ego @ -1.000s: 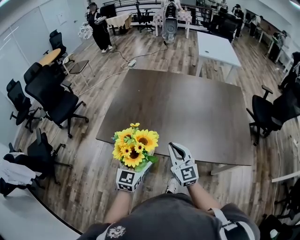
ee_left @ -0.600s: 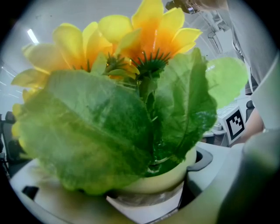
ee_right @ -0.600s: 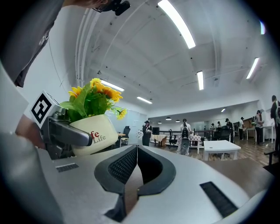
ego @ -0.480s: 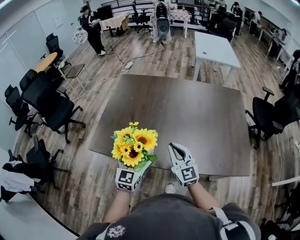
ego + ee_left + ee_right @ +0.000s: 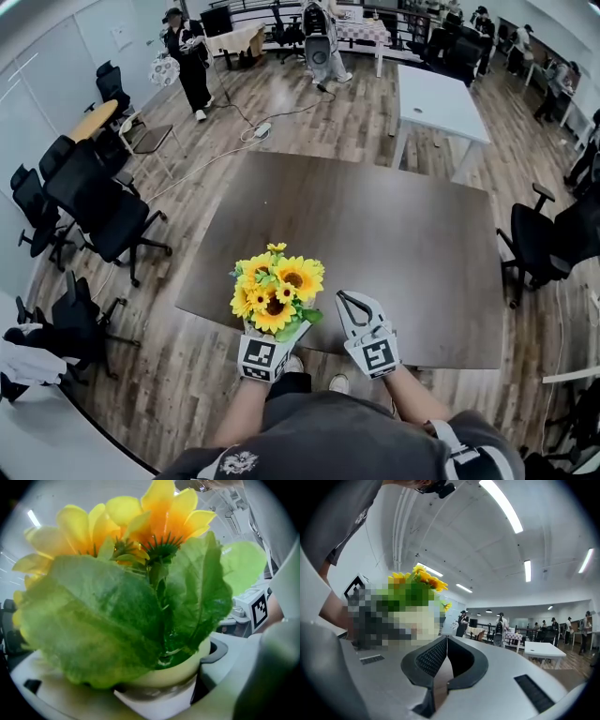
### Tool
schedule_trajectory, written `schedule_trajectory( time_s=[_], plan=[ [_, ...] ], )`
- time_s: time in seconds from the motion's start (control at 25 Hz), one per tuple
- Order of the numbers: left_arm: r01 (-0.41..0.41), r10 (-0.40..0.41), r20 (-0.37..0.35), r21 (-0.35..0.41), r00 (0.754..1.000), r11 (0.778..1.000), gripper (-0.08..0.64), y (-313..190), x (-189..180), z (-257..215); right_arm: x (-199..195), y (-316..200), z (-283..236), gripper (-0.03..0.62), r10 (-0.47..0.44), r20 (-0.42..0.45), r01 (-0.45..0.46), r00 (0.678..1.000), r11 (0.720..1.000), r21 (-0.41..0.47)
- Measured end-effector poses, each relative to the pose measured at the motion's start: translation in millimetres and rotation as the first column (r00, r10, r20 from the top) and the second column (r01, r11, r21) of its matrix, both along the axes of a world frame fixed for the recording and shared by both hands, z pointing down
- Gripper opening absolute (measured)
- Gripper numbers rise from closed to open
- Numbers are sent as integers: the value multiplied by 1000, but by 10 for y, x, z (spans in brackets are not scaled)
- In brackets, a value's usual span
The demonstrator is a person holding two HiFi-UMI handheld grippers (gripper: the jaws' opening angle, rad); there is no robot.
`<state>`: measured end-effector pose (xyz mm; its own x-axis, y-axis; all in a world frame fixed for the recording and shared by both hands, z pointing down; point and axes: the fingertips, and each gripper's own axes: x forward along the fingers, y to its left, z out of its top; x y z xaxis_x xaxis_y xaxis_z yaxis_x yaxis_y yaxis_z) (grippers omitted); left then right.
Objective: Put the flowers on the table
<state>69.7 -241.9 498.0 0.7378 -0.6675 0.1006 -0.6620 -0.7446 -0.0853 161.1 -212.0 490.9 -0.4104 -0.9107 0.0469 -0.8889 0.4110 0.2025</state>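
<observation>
The left gripper (image 5: 269, 330) is clamped around a cream round pot (image 5: 174, 671) of yellow artificial sunflowers with green leaves (image 5: 275, 291), held upright over the near edge of the dark brown rectangular counter (image 5: 375, 220). Just to its right, the right gripper (image 5: 349, 300) grasps nothing, its 2 jaws pressed together at the tips. Beyond the counter stand black office chairs (image 5: 103, 202), a white table (image 5: 436, 94) and a person in black (image 5: 190, 58).

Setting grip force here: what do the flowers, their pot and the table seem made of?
Flowers: probably artificial fabric, from the leaves' weave-like texture. Pot: smooth cream, plastic or ceramic, unclear which. Table: dark matte brown top, likely laminate or wood.
</observation>
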Motion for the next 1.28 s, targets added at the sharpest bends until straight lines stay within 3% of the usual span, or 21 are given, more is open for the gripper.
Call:
schedule_trajectory(
  time_s=[0.24, 0.64, 0.88, 1.28],
  plan=[
    [-12, 12, 0, -11, 1000, 1000, 558, -448, -106, -29, -41, -367, 172, 23, 56, 8, -55, 998, 996, -77],
    [-94, 94, 0, -14, 996, 996, 557, -1222, -232, -35, -60, -1041, 192, 23, 194, 39, -192, 980, 979, -62],
    [-166, 165, -36, -43, 986, 985, 557, -1433, -280, 32, -167, -1217, 137, 23, 261, 9, -260, 965, 964, -60],
    [-267, 267, 48, -12, 962, 964, 557, -1526, -295, 216, -182, -1418, 92, 23, 350, 10, -350, 937, 937, -14]
  ],
)
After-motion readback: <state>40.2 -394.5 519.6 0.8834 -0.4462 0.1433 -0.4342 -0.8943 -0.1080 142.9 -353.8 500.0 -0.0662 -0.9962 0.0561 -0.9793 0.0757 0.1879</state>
